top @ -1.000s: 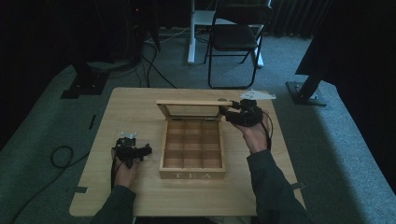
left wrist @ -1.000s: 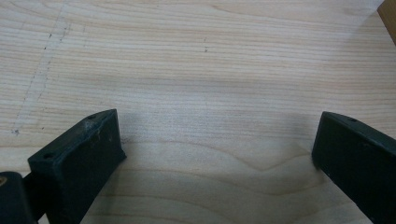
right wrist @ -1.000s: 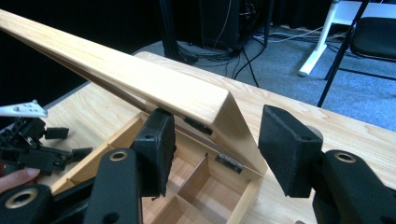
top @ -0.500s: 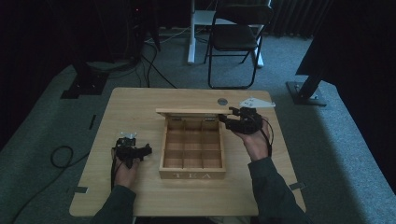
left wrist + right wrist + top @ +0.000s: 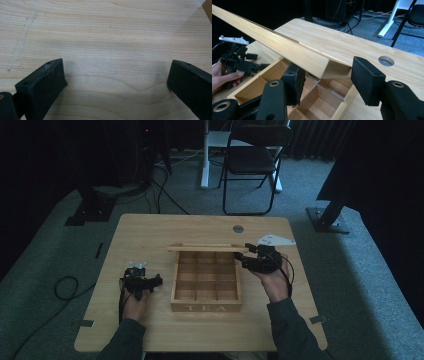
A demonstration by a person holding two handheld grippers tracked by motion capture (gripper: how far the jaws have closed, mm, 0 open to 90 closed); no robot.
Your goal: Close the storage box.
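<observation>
One tea box [image 5: 205, 295], two tools, one chair [image 5: 251, 155], one table [image 5: 150, 235]

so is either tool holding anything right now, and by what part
The right tool straddles the free front corner of the tea box's lid, jaws on either side; whether they pinch it cannot be told. The left tool is open over bare table, holding nothing.
</observation>
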